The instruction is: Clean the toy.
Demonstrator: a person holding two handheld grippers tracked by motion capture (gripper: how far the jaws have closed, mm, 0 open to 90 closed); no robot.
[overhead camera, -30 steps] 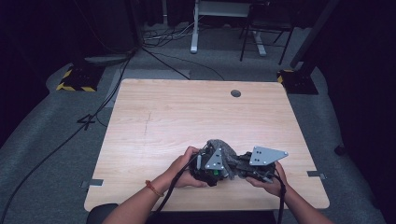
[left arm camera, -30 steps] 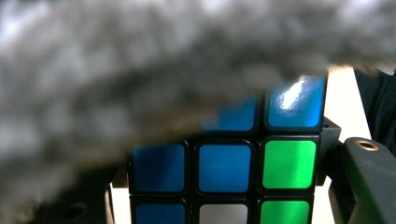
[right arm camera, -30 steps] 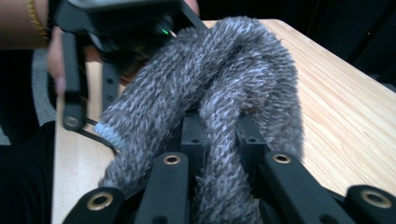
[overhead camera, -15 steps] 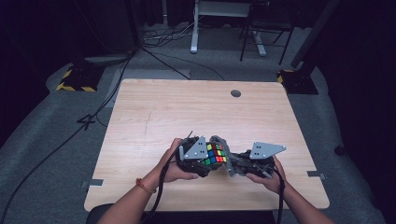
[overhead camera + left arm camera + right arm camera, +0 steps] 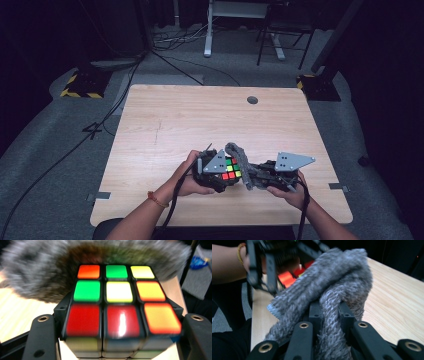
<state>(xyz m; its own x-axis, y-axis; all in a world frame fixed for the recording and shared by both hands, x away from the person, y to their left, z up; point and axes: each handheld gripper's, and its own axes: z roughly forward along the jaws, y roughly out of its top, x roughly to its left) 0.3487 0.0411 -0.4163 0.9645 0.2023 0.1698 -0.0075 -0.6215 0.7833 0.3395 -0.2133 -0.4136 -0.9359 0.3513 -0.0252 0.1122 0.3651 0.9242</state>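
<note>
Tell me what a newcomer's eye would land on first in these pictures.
The bright puzzle cube stands out first, its red, green, yellow and orange squares clamped in the left gripper near the front edge of the wooden table. Next comes the fuzzy grey cloth, pinched in the right gripper and held against the cube's far side. Around the table the room is dark.
</note>
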